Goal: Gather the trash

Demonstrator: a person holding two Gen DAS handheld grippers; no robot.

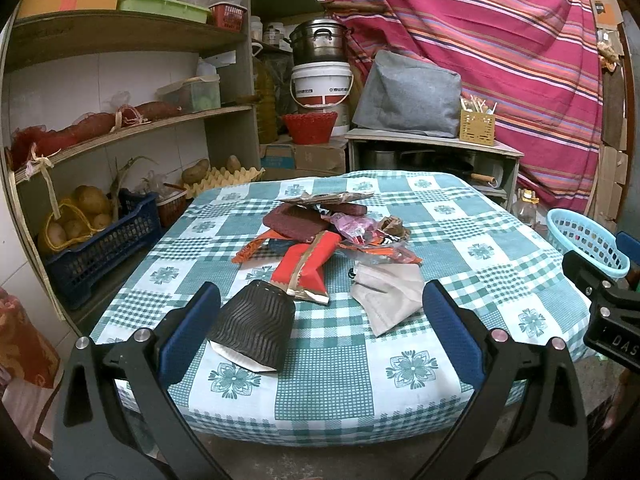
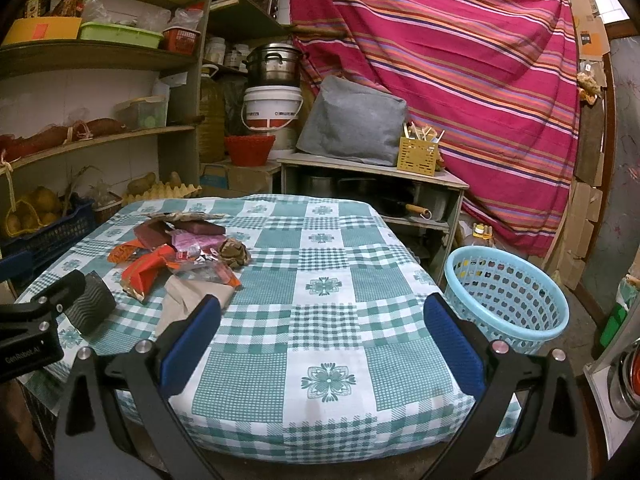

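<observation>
A pile of trash lies on the checked tablecloth [image 1: 340, 364]: a flattened black ridged paper cup [image 1: 252, 326], a red foil wrapper [image 1: 308, 268], a grey face mask [image 1: 386, 292], a dark red packet [image 1: 294, 220] and other wrappers. My left gripper [image 1: 320, 320] is open above the table's near edge, the cup beside its left finger. The pile shows at left in the right wrist view, with the cup [image 2: 90, 306] and mask [image 2: 188, 300]. My right gripper [image 2: 320, 336] is open and empty over the table's near right part. A light blue plastic basket [image 2: 508, 300] stands on the floor to the table's right.
Wooden shelves [image 1: 120, 136] with potatoes and boxes stand at left. A white bucket [image 1: 322, 84] under a steel pot, a red basket [image 1: 310, 126], a low cabinet [image 1: 432, 148] with a grey cover and a striped pink cloth [image 1: 500, 48] are behind the table.
</observation>
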